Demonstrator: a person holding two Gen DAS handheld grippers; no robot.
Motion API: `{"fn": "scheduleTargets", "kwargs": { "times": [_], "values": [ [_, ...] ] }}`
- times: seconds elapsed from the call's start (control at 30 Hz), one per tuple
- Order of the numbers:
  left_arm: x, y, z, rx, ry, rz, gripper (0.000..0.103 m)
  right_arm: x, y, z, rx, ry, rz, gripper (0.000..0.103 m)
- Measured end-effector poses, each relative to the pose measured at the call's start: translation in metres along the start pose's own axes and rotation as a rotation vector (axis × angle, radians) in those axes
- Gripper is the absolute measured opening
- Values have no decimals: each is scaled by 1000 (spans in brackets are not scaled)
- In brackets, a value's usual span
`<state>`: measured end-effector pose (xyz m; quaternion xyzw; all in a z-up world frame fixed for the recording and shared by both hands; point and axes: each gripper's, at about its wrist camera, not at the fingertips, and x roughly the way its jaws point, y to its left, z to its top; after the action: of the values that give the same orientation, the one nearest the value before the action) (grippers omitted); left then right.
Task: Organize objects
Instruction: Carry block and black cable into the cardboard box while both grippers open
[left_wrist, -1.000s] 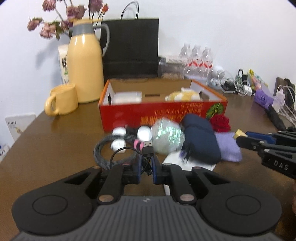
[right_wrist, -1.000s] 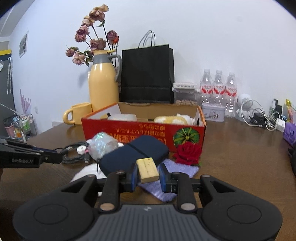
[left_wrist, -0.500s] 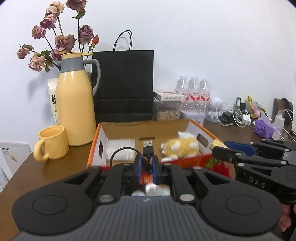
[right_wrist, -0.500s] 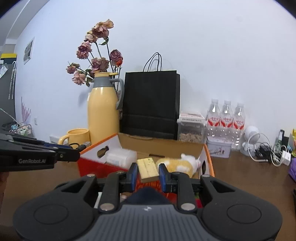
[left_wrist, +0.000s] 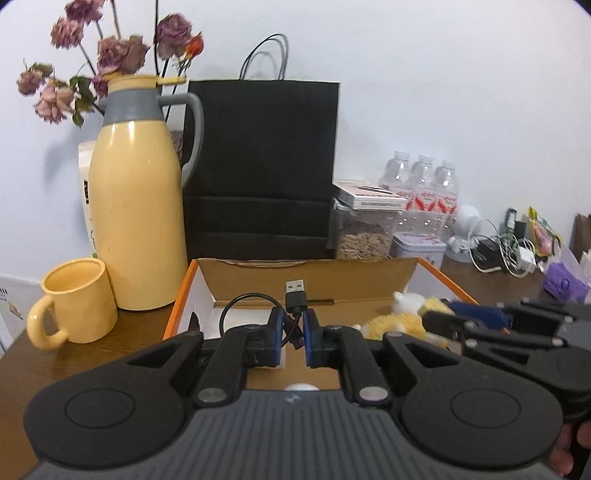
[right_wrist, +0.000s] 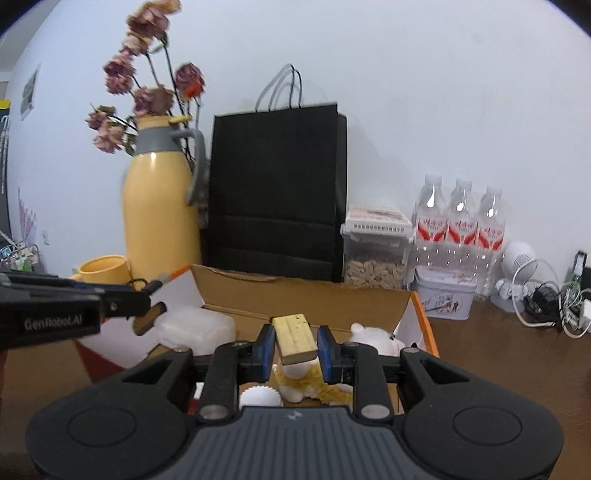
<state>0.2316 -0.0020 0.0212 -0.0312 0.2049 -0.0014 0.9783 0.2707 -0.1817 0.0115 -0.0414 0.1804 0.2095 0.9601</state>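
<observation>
Fingers of the left gripper (left_wrist: 293, 336) are pinching a black USB cable (left_wrist: 293, 314) tight, plug end sticking up, cable looping off to the left. Right gripper (right_wrist: 296, 349) fingers are clamping a small yellow block (right_wrist: 295, 338), partly closed around it. Both grippers are hovering over the box (left_wrist: 306, 275), an open orange-edged carton sitting on the brown worktop (left_wrist: 491, 282). Cable is hanging above the box's middle, block above the plush end.

Behind the box a black bag (left_wrist: 262, 166) is standing against the wall. Yellow jug (left_wrist: 138, 206) with dried flowers (left_wrist: 110, 55) behind it is standing left of the bag, yellow mug (left_wrist: 75, 301) just in front of the jug. Right of the bag: clear jar (right_wrist: 375, 254), three bottles (right_wrist: 461, 221), a tin (right_wrist: 445, 297), tangled chargers (left_wrist: 506, 251) further right.

Inside the box a plush toy (right_wrist: 373, 339) is lying on the right, a white container (right_wrist: 195, 326) on the left.
</observation>
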Motion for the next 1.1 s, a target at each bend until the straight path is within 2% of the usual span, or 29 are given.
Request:
{"fn": "scheduleTargets", "kwargs": {
  "times": [0.23, 0.4, 0.43, 0.47, 0.5, 0.53, 0.57, 0.6, 0.63, 0.67, 0.83, 1.1],
  "values": [
    [31, 12, -7, 28, 72, -14, 12, 28, -8, -9, 8, 69, 14, 23],
    [36, 13, -12, 44, 92, -18, 14, 35, -8, -16, 3, 119, 10, 24],
    [35, 14, -13, 46, 88, -14, 23, 35, -8, -17, 4, 126, 9, 24],
    [35, 14, -13, 46, 86, -12, 46, 35, -7, -17, 5, 129, 7, 24],
    [33, 15, -13, 43, 77, -8, 61, 34, -7, -18, 5, 129, 4, 26],
    [31, 16, -13, 37, 62, -1, 93, 32, -7, -18, 4, 129, 2, 34],
    [29, 16, -12, 31, 45, 9, 103, 31, -7, -18, 6, 126, -1, 51],
    [25, 17, -13, 25, 17, 18, 103, 28, -7, -17, 9, 118, -7, 60],
    [24, 17, -12, 24, 11, 20, 103, 26, -7, -16, 10, 109, -12, 80],
    [24, 18, -12, 24, 14, 20, 103, 25, -8, -16, 13, 101, -14, 95],
    [27, 17, -13, 24, 26, 33, 103, 21, -8, -14, 19, 92, -18, 103],
    [25, 19, -15, 18, 15, 35, 103, 18, -10, -13, 17, 90, -29, 103]
  ]
}}
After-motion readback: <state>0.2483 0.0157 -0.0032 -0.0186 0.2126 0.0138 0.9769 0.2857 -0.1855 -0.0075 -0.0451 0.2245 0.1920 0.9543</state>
